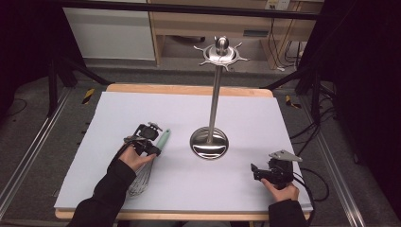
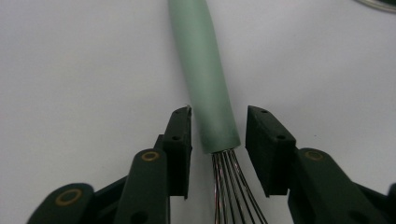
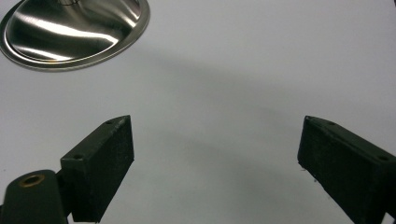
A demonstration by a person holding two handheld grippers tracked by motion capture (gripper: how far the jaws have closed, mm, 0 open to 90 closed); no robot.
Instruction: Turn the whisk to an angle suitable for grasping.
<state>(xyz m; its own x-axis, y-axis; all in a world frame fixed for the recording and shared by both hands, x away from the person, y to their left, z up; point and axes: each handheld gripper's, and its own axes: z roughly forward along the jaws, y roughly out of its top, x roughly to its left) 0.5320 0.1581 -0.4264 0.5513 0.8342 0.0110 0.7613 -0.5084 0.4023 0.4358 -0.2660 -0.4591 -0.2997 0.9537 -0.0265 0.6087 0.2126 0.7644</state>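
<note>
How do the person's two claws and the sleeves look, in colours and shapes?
Both claws, left claw and right claw, are black, with two flat rectangular jaws and brass-coloured rivets at the joints. The right one carries a grey three-cornered plate and trails a black cable. The sleeves are black.

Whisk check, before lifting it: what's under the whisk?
The whisk lies on the white table cover; nothing else shows beneath. The left hand covers part of its wires.

from my screen i see a table with a pale wooden edge under a white sheet, standing on dark grey floor. a wooden cabinet stands beyond its far edge, cables trail at the right, dark curtains flank both sides.
</note>
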